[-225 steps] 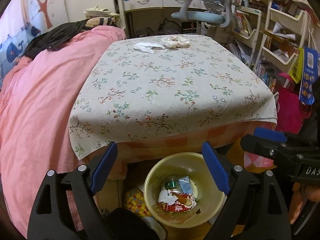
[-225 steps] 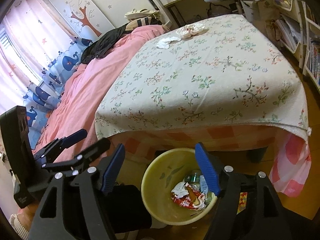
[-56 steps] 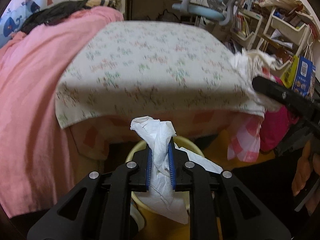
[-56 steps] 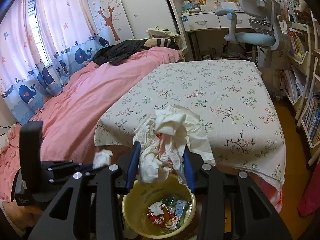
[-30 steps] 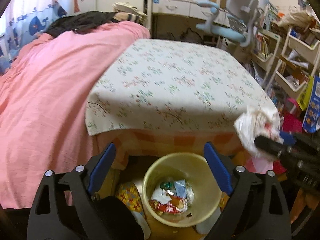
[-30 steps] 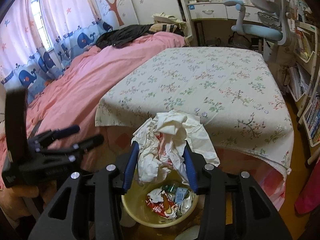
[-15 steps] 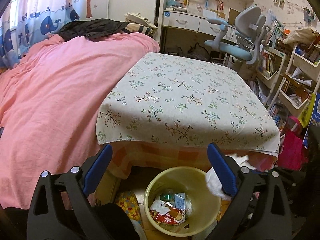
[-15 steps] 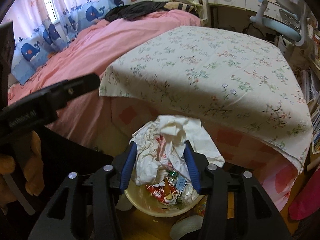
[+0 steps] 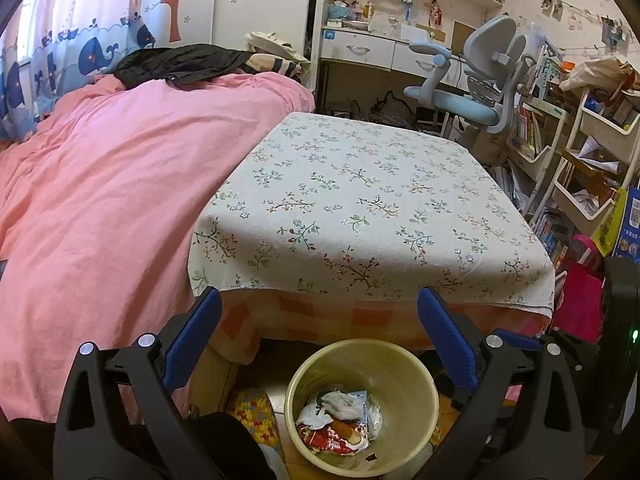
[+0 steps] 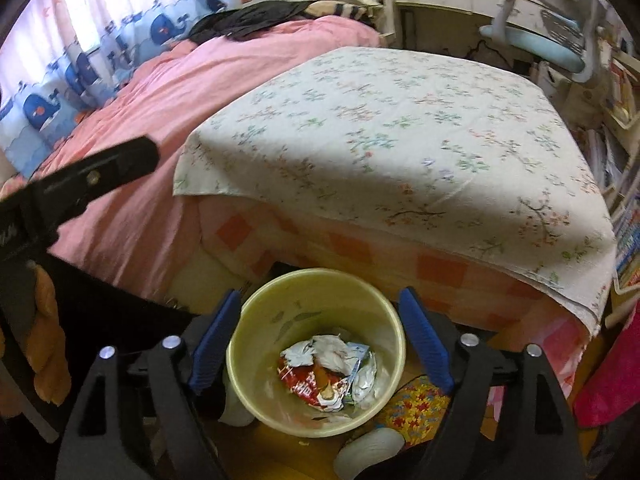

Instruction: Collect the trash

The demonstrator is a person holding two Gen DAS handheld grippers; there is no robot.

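Observation:
A pale yellow trash bin (image 9: 404, 364) stands on the floor in front of the low table; it also shows in the right wrist view (image 10: 276, 304). Crumpled white tissues and a red snack wrapper (image 9: 338, 424) lie at its bottom, seen too in the right wrist view (image 10: 328, 376). My left gripper (image 9: 320, 340) is open and empty above the bin. My right gripper (image 10: 320, 332) is open and empty, straddling the bin's rim from above. The floral tablecloth (image 9: 360, 200) on the table carries no trash.
A pink bed quilt (image 9: 100, 184) lies to the left of the table. A blue desk chair (image 9: 472, 92) and book shelves (image 9: 580, 168) stand to the right. A colourful slipper (image 10: 416, 404) and a white object (image 10: 368, 452) lie on the floor beside the bin.
My right gripper has opened and dropped its wad of crumpled paper into the bin. My left gripper stays open and empty, having let its tissue go about a second earlier.

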